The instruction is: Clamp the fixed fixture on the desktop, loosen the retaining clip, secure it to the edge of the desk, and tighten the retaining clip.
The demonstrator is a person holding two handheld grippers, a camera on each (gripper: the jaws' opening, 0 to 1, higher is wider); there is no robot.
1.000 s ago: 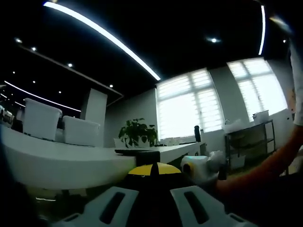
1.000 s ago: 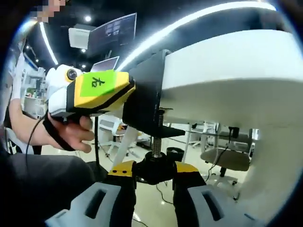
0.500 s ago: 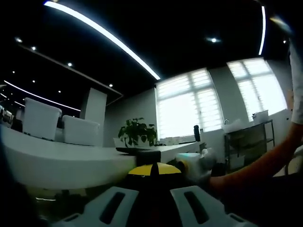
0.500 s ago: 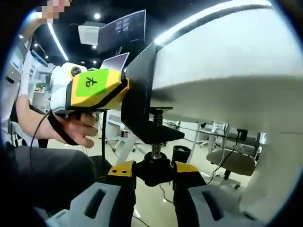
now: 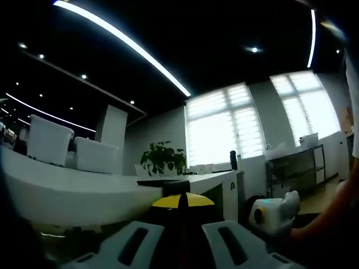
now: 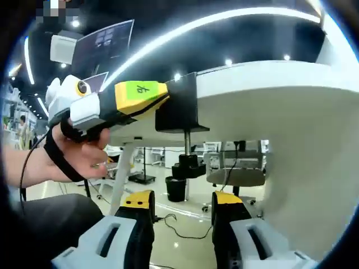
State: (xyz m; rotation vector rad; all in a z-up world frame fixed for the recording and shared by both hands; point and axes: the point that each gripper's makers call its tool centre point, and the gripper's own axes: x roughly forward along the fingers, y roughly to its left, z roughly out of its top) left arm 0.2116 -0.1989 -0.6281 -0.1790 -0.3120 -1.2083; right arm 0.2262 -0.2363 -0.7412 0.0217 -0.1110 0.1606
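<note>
Clearly, left tool (image 6: 162,103), green label unreadable, grips the fixture (image 6: 180,109); right tool (image 6: 182,202) gapes empty.

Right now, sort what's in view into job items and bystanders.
Job items:
- black metal clamp fixture on the white desk edge
- its black screw knob under the desk
- left gripper shut on the fixture
- right gripper, open below the knob

Bystanders:
- green potted plant
- metal shelf rack
- grey office chair
</note>
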